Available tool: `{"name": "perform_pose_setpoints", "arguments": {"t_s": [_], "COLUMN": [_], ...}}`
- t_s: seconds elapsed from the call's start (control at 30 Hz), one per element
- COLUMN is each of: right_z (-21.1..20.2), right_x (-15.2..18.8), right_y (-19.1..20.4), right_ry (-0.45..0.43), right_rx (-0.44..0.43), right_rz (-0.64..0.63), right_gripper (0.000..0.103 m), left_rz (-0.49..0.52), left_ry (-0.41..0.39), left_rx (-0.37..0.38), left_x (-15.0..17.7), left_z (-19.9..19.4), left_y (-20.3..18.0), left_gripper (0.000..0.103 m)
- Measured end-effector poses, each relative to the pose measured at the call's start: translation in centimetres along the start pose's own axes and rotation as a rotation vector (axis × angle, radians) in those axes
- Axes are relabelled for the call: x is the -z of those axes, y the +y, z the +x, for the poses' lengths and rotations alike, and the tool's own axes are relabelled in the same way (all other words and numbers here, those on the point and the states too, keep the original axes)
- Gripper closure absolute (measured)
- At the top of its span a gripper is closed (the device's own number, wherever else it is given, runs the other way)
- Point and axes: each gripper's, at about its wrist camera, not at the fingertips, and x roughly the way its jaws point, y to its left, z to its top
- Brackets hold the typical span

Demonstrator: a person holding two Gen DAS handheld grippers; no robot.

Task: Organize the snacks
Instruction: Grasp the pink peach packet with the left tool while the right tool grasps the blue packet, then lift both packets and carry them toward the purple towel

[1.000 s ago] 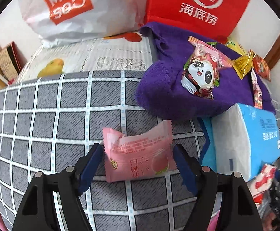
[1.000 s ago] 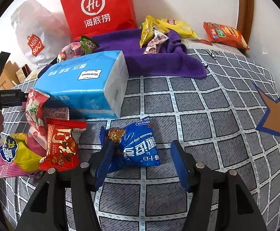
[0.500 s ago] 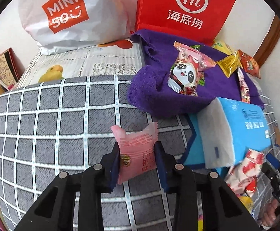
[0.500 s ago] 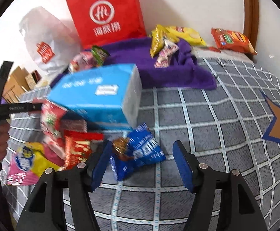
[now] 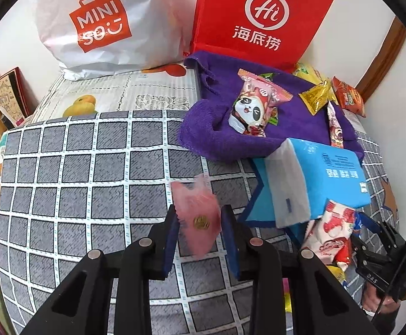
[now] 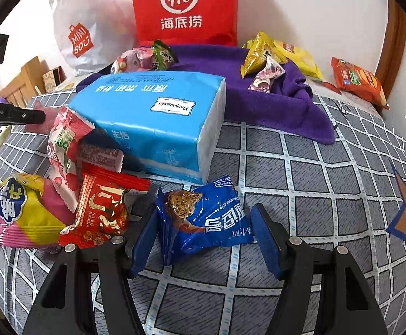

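Pink snack packet (image 5: pixel 198 217) pinched in left tool (image 5: pixel 200 233), blue tissue pack (image 5: pixel 314 181) rightward.

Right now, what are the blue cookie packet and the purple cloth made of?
The blue cookie packet looks like thin plastic film: glossy, crinkled, catching bright glints, with a crimped edge. The purple cloth looks like soft terry towel, perhaps microfiber: matte, fuzzy, with a stitched hem, slumping in thick folds. Exact fibres can't be told from here.
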Motion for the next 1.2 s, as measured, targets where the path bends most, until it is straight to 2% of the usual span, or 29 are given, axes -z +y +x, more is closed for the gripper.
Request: {"name": "perform_pose_setpoints", "arguments": {"t_s": [0.03, 0.17, 0.2, 0.3, 0.6, 0.8, 0.87, 0.93, 1.0, 1.2], "right_z": [-0.1, -0.5, -0.9, -1.7, -6.0, -8.7, -9.1, -9.6, -9.8, -10.4], "right_x": [0.0, -0.1, -0.1, 0.2, 1.6, 1.6, 1.7, 1.8, 2.0, 3.2], "right_y": [-0.2, -0.7, -0.9, -1.3, -0.8, -0.8, -0.7, -0.6, -0.4, -0.5], "right_ry": [-0.005, 0.002, -0.001, 0.002, -0.038, -0.071, -0.075, -0.078, -0.074, -0.056], "right_rx": [-0.003, -0.026, -0.036, -0.069, -0.033, -0.018, -0.017, -0.018, -0.012, 0.005], "right_rz": [0.016, 0.051, 0.068, 0.102, 0.121, 0.146, 0.146, 0.143, 0.141, 0.145], "right_gripper": [0.044, 0.051, 0.057, 0.058, 0.059, 0.059, 0.059, 0.059, 0.059, 0.059], "left_rz": [-0.001, 0.003, 0.005, 0.000, -0.007, 0.002, 0.018, 0.024, 0.028, 0.067], "left_ry": [0.000, -0.005, -0.007, -0.010, 0.003, 0.014, 0.019, 0.029, 0.033, 0.092], "left_rx": [0.009, 0.025, 0.028, 0.047, 0.111, 0.123, 0.107, 0.091, 0.091, 0.067], "left_x": [0.1, 0.6, 0.7, 1.1, 2.9, 3.8, 3.9, 3.8, 3.9, 4.2], "left_z": [-0.2, -1.1, -1.3, -2.0, -3.4, -3.3, -2.7, -1.9, -1.0, 2.0], "left_y": [0.0, -0.5, -0.6, -0.7, -1.7, -2.2, -2.5, -2.8, -3.1, -4.3], "left_gripper": [0.074, 0.076, 0.077, 0.079, 0.091, 0.091, 0.084, 0.058, 0.055, 0.055]}}
